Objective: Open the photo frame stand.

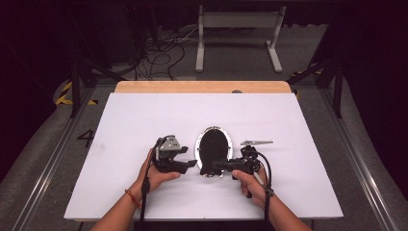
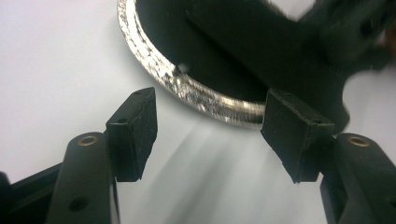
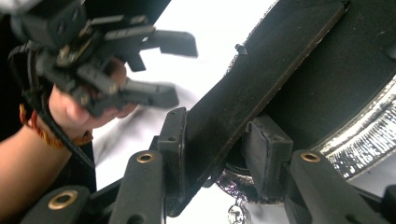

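While the right tool is clamped on the black strap, the sparkly-rimmed oval piece is seen centre-frame, just right of the open, empty left tool.

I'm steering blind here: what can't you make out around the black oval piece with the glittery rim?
- Oval piece: near end, high view, hidden by right gripper.
- Its far side, left gripper view: cut by top edge.
- Flat black strip: its identity unclear, right gripper view, too close.
- Left gripper: blurred there.

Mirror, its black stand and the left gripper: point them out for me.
Mirror [image 2: 205, 100]: left gripper view, sparkly rim.
Stand [image 3: 261, 79]: right gripper view, flat face.
Left gripper [image 1: 191, 163]: high view, between fingertips.
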